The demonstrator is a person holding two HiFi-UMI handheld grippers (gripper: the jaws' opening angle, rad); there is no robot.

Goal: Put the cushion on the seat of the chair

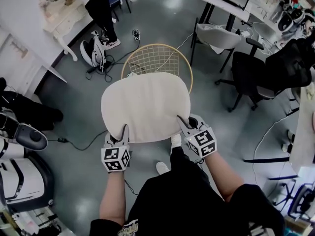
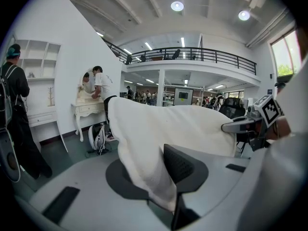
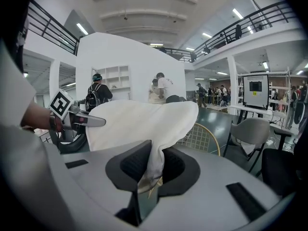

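A cream round cushion point(image 1: 145, 106) hangs in the air, held flat by both grippers at its near edge. My left gripper point(image 1: 121, 132) is shut on the cushion's near-left edge, the fabric point(image 2: 144, 158) pinched between its jaws. My right gripper point(image 1: 183, 124) is shut on the near-right edge, with the cloth point(image 3: 155, 158) squeezed between its jaws. Beyond the cushion stands a wire chair point(image 1: 156, 59) with a gold round rim; the cushion covers its near part. The chair's mesh point(image 3: 202, 137) shows past the cushion in the right gripper view.
A black office chair point(image 1: 256, 75) and a grey chair point(image 1: 216, 36) stand at the right by a desk. A person point(image 1: 101, 9) stands at a white dressing table point(image 1: 61, 18) at the far left, with a backpack point(image 1: 92, 50) on the floor. Cables run across the grey floor.
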